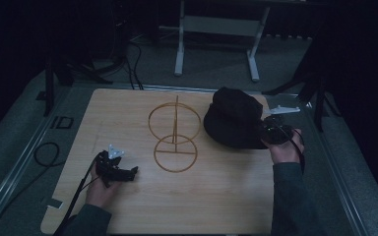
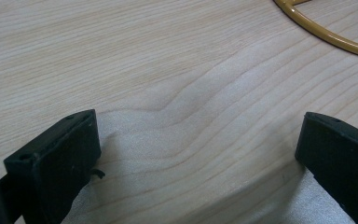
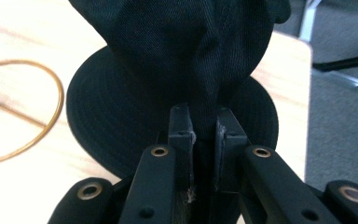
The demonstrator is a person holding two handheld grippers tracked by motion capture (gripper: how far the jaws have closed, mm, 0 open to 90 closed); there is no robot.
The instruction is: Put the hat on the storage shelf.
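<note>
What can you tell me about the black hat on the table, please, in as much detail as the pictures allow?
The black hat is a soft bucket-style hat of woven, twill-looking fabric, with a stitched round brim and a crumpled crown. It sits on the right side of the wooden table, right of the gold wire stand. The right gripper has its jaws closed on a fold of the crown, bunching the cloth upward, while the brim lies spread near the tabletop.

I see a black brimmed hat (image 1: 234,120) on the right side of the wooden tabletop (image 1: 128,201), crown fabric bunched upward, beside a gold wire stand (image 1: 174,135) of two rings on an upright post.
</note>
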